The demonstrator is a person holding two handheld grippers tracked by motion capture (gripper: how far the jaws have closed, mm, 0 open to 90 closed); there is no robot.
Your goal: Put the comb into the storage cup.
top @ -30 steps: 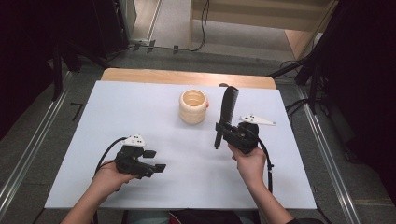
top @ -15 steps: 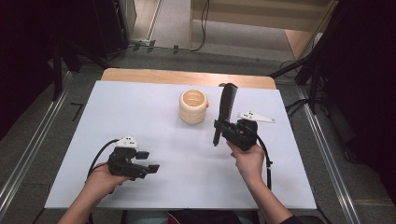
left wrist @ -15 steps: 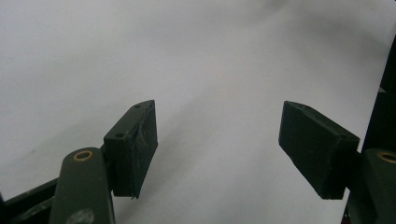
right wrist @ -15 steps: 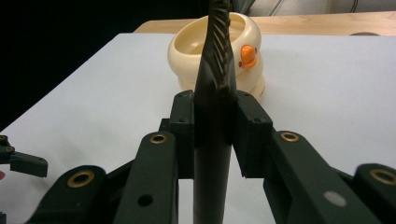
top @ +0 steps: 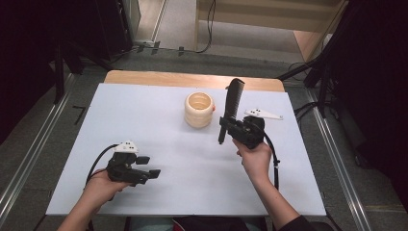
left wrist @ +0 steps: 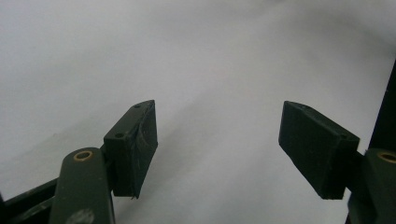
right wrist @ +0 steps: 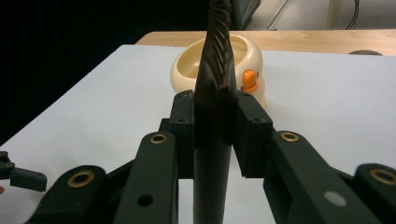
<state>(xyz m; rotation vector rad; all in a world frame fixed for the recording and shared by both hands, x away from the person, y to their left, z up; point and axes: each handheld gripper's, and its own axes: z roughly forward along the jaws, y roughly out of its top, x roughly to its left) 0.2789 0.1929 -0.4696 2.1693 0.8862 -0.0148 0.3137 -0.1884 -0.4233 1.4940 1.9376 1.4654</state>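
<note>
A black comb [top: 230, 108] stands nearly upright above the white table [top: 144, 110], clamped at its handle by my right gripper [top: 231, 126]. In the right gripper view the comb [right wrist: 215, 84] rises between the two jaws, which press on it from both sides. Just beyond it sits a cream duck-shaped cup [top: 198, 109] with an orange beak [right wrist: 250, 80]. My left gripper [top: 150, 167] rests low over the table's near left part, jaws wide apart with nothing between them [left wrist: 219, 149].
A small white flat piece [top: 263, 114] lies on the table right of the comb. A wooden strip [top: 192, 79] runs along the table's far edge. Metal rails and dark floor flank both sides.
My left gripper has drawn back toward the near left of the table. The right gripper with the comb has barely moved.
</note>
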